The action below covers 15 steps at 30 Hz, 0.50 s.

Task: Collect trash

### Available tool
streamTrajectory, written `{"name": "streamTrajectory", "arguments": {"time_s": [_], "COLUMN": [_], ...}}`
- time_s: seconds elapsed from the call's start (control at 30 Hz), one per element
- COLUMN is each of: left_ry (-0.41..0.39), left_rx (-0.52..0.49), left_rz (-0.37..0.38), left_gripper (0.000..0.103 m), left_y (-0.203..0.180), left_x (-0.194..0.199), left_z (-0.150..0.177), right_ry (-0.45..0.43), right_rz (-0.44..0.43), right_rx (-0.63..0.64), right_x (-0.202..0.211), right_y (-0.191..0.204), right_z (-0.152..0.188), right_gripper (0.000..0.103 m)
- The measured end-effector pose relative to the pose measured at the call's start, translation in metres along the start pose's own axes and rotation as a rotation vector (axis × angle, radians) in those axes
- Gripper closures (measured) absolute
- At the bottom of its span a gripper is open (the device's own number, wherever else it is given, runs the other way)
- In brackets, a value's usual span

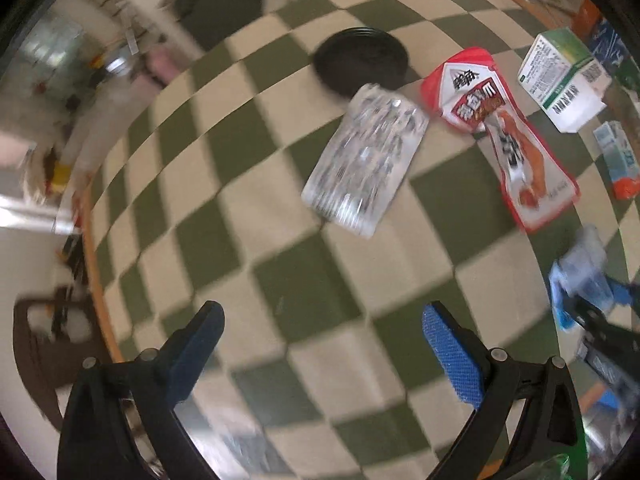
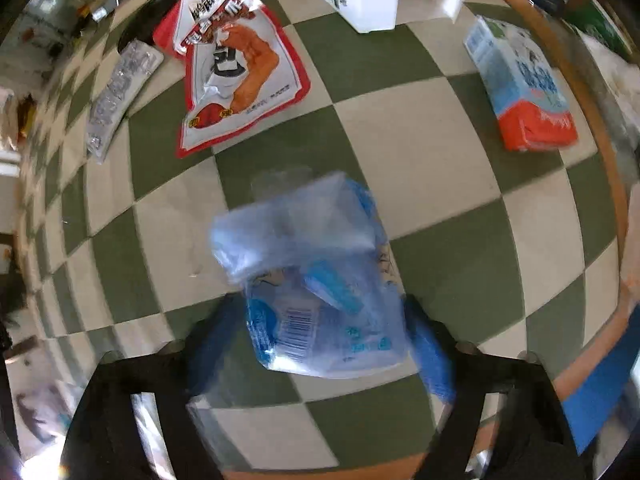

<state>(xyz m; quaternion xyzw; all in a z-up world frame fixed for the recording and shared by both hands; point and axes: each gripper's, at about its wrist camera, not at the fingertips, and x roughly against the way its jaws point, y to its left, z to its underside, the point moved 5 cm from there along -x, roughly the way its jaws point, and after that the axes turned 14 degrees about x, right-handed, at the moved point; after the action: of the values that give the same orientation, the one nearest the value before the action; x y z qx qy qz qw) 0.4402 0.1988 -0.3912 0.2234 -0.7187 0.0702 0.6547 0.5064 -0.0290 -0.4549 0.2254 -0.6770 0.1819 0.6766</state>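
A green-and-cream checkered cloth [image 1: 280,216] covers the round table, whose wooden rim [image 2: 576,80] curves along the right side of the right wrist view. On the cloth, going down in size: a white carton with green top and printed side panels [image 1: 564,76] stands near the far right of the left wrist view; just beside it, toward the middle, lies a flat red-and-white snack pouch printed with an orange chicken-foot picture [image 2: 236,68], one corner close to a clear crinkled plastic blister tray [image 1: 364,156] that lies flat and tilted on the squares. A pale blue carton with an orange end [image 2: 524,84] lies on its side close to the table rim, apart from the pouch. A round black lid [image 1: 362,60] sits beyond the blister tray, its near edge touching or slightly overlapped by the tray's corner. The right gripper [image 2: 326,336] points down at the cloth with its blue-padded jaws pressed against either side of a crumpled translucent blue plastic wrapper with a barcode [image 2: 316,280], which sits between them above a green square, blurred. The left gripper [image 1: 320,344] hangs over bare checkered cloth with its jaws spread wide and nothing between them, the blister tray lying ahead of its tips.
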Motion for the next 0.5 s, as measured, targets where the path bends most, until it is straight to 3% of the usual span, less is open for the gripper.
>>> {"name": "streamTrajectory", "arguments": {"time_s": [0.03, 0.07, 0.3, 0.37, 0.43, 0.5], "left_ry": [0.010, 0.021, 0.051, 0.061, 0.101, 0.107], "left_rx": [-0.021, -0.042, -0.208, -0.204, -0.170, -0.153], "left_rz": [0.004, 0.010, 0.033, 0.076, 0.161, 0.188], "left_gripper": [0.002, 0.002, 0.001, 0.010, 0.036, 0.044], "left_y": [-0.003, -0.007, -0.038, -0.040, -0.039, -0.038], "left_x": [-0.007, -0.013, -0.051, -0.049, -0.046, -0.042], "left_z": [-0.010, -0.020, -0.061, -0.064, -0.062, -0.057], "right_ry": [-0.010, -0.015, 0.011, 0.013, 0.010, 0.008], "right_rz": [0.021, -0.004, -0.037, -0.042, -0.044, -0.047], "right_rx": [0.012, -0.002, -0.103, -0.123, -0.137, -0.142], "right_x": [0.002, 0.003, 0.007, 0.007, 0.006, 0.005], "right_y": [-0.002, -0.007, -0.058, -0.067, -0.076, -0.078], "right_z": [-0.003, -0.005, -0.014, -0.018, -0.024, -0.029], "right_gripper": [0.052, 0.056, 0.059, 0.059, 0.059, 0.059]}}
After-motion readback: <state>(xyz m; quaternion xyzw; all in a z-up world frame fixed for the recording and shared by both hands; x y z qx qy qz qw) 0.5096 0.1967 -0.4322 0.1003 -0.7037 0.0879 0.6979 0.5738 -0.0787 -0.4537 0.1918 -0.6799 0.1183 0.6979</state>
